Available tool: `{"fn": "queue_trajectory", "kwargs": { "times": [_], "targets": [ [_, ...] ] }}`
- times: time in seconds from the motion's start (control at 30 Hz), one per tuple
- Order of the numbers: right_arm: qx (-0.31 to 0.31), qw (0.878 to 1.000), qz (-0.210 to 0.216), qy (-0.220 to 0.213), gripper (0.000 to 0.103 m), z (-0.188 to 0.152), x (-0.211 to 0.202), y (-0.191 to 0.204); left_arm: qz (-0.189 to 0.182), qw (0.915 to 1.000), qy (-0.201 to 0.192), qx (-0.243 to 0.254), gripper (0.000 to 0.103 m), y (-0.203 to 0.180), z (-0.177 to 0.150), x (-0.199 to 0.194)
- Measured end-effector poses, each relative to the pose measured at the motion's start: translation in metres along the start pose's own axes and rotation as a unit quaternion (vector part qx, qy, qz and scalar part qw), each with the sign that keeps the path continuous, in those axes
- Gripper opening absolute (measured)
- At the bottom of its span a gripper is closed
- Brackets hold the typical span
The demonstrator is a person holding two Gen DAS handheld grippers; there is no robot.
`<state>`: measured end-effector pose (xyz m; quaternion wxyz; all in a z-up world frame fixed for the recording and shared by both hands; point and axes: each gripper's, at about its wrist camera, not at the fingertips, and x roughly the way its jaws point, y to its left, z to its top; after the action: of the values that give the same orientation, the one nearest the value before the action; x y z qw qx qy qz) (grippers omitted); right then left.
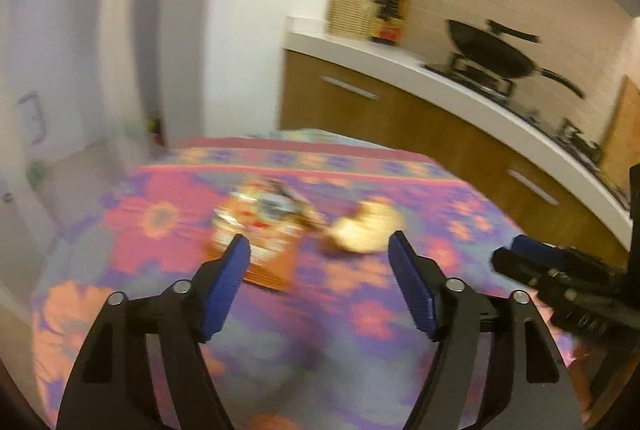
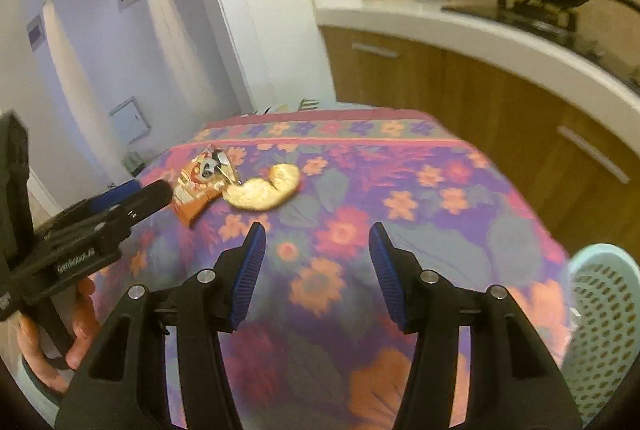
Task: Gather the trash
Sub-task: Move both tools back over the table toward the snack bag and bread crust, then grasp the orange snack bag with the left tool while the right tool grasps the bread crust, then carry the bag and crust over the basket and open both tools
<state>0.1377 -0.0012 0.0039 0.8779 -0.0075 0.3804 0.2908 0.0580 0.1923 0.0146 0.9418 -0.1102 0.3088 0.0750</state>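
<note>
Trash: orange snack wrapper [image 2: 199, 186] and pale peel-like scrap [image 2: 264, 188], touching, on far part of floral tabletop [image 2: 440, 166]. Left gripper [image 1: 320, 250] jaws wide open, nearest wrapper; right gripper [image 2: 316, 250] jaws open, empty. Mesh basket [image 2: 604, 326] at right. Advice: straddle wrapper's raised crumple, close fully before lifting.

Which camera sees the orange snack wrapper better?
The right wrist view. There the orange snack wrapper is fairly sharp on the flowered tablecloth, next to the yellowish peel-like scrap, though the left gripper crosses its left edge. The left wrist view shows the wrapper closer but badly motion-blurred.
</note>
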Motion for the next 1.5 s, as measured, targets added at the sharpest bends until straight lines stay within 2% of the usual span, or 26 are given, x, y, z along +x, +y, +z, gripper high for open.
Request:
{"fn": "queue_trajectory", "kwargs": {
  "times": [0.1, 0.2, 0.3, 0.47, 0.57, 0.63, 0.7, 0.8, 0.83, 0.87, 0.9, 0.93, 1.0, 1.17, 1.33, 1.5],
  "targets": [
    [0.003, 1.000, -0.002, 0.008, 0.050, 0.016, 0.027, 0.007, 0.032, 0.9994, 0.010, -0.012, 0.076, 0.030, 0.005, 0.017],
    [-0.005, 1.000, -0.019, 0.014, 0.050, 0.024, 0.054, 0.014, 0.032, 0.9985, 0.026, -0.037, 0.076, 0.051, 0.008, 0.033],
    [-0.002, 1.000, -0.019, 0.022, 0.050, 0.031, 0.075, 0.016, 0.014, 0.9962, 0.049, -0.071, 0.075, 0.068, 0.009, 0.053],
    [-0.001, 0.999, -0.022, 0.024, 0.050, 0.035, 0.092, 0.020, 0.000, 0.9928, 0.082, -0.088, 0.074, 0.070, 0.009, 0.073],
    [-0.014, 0.999, -0.029, 0.016, 0.050, 0.035, 0.091, 0.025, 0.017, 0.9938, 0.099, -0.049, 0.072, 0.056, 0.007, 0.078],
    [-0.022, 0.999, -0.034, 0.021, 0.050, 0.035, 0.095, 0.028, 0.033, 0.9940, 0.100, -0.028, 0.063, 0.048, 0.005, 0.079],
    [-0.027, 0.998, -0.036, 0.036, 0.050, 0.036, 0.101, 0.029, 0.034, 0.9944, 0.098, -0.019, 0.050, 0.044, 0.004, 0.079],
    [-0.038, 0.997, -0.037, 0.059, 0.050, 0.034, 0.110, 0.033, 0.040, 0.9944, 0.095, -0.020, 0.043, 0.045, 0.003, 0.078],
    [-0.044, 0.996, -0.030, 0.073, 0.049, 0.033, 0.115, 0.035, 0.041, 0.9945, 0.094, -0.022, 0.041, 0.046, 0.003, 0.078],
    [-0.048, 0.995, -0.027, 0.082, 0.035, 0.032, 0.119, 0.037, 0.039, 0.9947, 0.092, -0.025, 0.035, 0.047, 0.003, 0.077],
    [-0.058, 0.994, -0.031, 0.082, 0.027, 0.032, 0.119, 0.040, 0.039, 0.9946, 0.091, -0.029, 0.028, 0.049, 0.003, 0.077],
    [-0.063, 0.994, -0.029, 0.082, 0.023, 0.031, 0.119, 0.042, 0.033, 0.9947, 0.089, -0.039, 0.026, 0.052, 0.003, 0.075],
    [-0.074, 0.994, -0.024, 0.077, 0.008, 0.027, 0.116, 0.046, 0.019, 0.9948, 0.087, -0.050, 0.019, 0.056, 0.003, 0.076],
    [-0.087, 0.995, -0.028, 0.042, 0.003, 0.023, 0.102, 0.051, 0.020, 0.9959, 0.075, -0.045, 0.013, 0.051, 0.002, 0.072],
    [-0.079, 0.997, -0.017, 0.007, 0.003, 0.023, 0.081, 0.046, -0.033, 0.9976, 0.050, -0.036, 0.013, 0.036, -0.005, 0.047],
    [-0.063, 0.997, -0.037, -0.015, 0.003, 0.016, 0.050, 0.023, -0.056, 0.9981, 0.024, -0.012, 0.013, 0.013, -0.011, 0.017]
  ]
}}
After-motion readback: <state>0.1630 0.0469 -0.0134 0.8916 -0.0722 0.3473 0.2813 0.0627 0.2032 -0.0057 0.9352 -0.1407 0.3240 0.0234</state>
